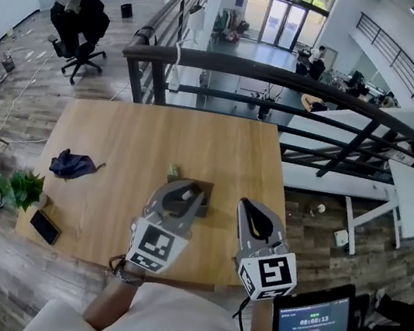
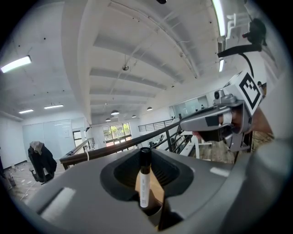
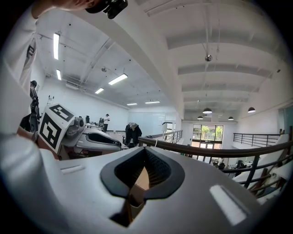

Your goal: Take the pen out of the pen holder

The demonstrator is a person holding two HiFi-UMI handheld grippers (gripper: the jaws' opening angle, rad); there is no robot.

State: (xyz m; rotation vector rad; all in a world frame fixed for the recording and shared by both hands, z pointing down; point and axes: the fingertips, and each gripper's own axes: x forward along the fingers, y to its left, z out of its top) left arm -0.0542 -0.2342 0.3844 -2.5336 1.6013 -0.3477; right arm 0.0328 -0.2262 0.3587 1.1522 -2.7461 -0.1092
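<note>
My left gripper (image 1: 184,196) hangs over the near middle of the wooden table (image 1: 140,142), tilted upward, shut on a white pen with a black cap (image 2: 143,187). In the left gripper view the pen stands upright between the jaws (image 2: 145,157). Just beyond that gripper a dark brown pen holder (image 1: 204,194) sits on the table, mostly hidden behind it, with a small green thing (image 1: 173,171) beside it. My right gripper (image 1: 260,223) is level with the left, a little to its right, its jaws together with nothing between them (image 3: 144,153).
A crumpled dark blue cloth (image 1: 72,164) lies at the table's left, a black phone (image 1: 45,227) near the front-left corner. A potted plant (image 1: 24,188) stands on the floor to the left. A black railing (image 1: 285,76) runs behind the table. A small screen (image 1: 312,320) sits at lower right.
</note>
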